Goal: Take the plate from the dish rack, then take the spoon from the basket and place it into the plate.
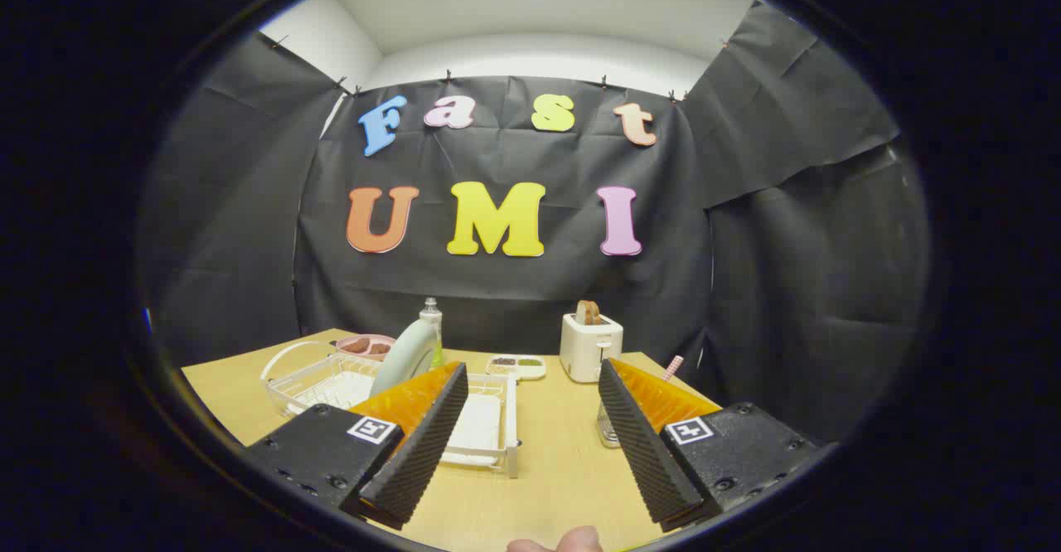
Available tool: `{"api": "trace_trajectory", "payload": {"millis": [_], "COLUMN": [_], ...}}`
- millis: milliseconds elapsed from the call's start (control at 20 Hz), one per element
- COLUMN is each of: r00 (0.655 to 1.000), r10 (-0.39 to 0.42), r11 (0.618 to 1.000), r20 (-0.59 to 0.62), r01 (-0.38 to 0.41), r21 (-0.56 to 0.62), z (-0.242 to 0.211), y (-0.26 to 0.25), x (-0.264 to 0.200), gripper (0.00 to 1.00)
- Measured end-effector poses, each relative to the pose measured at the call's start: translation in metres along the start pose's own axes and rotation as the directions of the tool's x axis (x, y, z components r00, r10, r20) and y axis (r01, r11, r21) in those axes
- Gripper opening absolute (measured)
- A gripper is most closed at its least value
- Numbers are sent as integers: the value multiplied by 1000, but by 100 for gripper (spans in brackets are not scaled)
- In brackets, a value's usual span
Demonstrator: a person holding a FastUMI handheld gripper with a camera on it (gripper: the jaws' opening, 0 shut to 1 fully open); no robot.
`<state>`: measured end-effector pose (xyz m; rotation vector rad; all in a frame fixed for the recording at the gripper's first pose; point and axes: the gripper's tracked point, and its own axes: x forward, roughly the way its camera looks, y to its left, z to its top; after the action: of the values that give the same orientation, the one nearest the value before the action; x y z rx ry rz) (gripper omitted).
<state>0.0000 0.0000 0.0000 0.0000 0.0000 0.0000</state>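
Note:
A pale green plate (406, 358) stands on edge in the white wire dish rack (489, 419), just beyond my left finger. My gripper (533, 390) is open, fingers wide apart over the wooden table (547, 469), with nothing between them. A small wire basket (608, 432) sits mostly hidden behind my right finger; a pink checked handle (674, 367) sticks up above it. The spoon itself I cannot make out.
A white toaster (589, 345) with toast stands at the back of the table. A small divided dish (515, 365) lies beside it. A clear bottle (430, 320) and a pink bowl (365, 344) stand behind the rack. A fingertip (572, 542) shows below.

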Motion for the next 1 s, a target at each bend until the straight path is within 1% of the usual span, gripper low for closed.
{"api": "trace_trajectory", "payload": {"millis": [600, 850, 1000], "r00": [1000, 1000, 999], "r10": [-3, 15, 35], "r11": [1000, 1000, 999], "r20": [-9, -4, -22], "r01": [3, -15, -35], "r21": [7, 20, 25], "z": [-2, 1, -4], "y": [-2, 0, 2], "x": [-3, 0, 2], "gripper": [100, 100, 100]}}
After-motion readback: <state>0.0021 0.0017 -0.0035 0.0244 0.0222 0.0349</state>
